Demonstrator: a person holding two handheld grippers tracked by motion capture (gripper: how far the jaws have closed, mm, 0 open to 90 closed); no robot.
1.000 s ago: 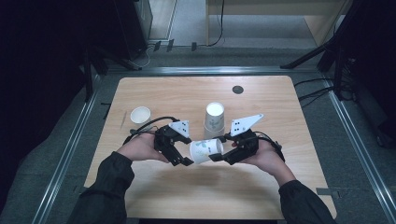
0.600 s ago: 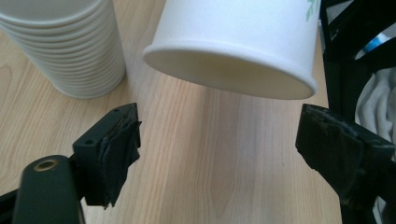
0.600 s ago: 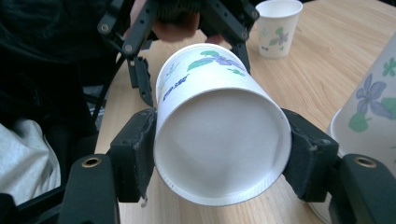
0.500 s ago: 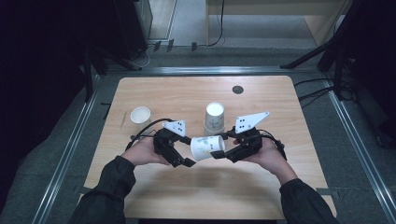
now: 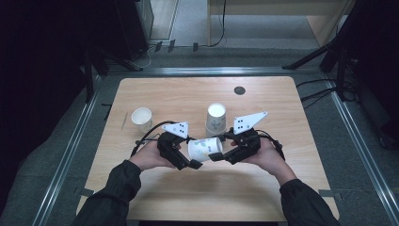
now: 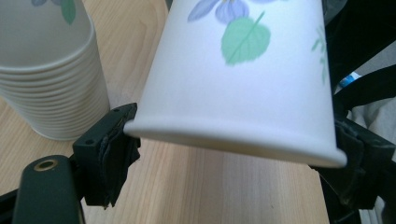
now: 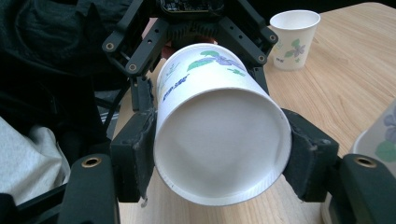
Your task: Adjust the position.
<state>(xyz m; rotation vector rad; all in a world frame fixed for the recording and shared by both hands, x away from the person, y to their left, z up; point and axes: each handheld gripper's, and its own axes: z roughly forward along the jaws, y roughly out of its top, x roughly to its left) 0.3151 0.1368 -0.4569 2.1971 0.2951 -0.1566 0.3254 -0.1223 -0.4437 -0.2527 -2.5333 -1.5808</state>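
Lying sideways, the paper cup (image 5: pixel 205 149) bridges both grippers.

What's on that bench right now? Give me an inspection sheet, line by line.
Surface: wooden table, level.
Job's things: paper cup held sideways; cup stack behind it; single cup at left.
Clutter: dark disc; thin stick.
Grippers: right claw shut on the cup's base; left claw on its rim, jaws have just been closing.
Cables: black loop from left claw.
Surroundings: metal rails.
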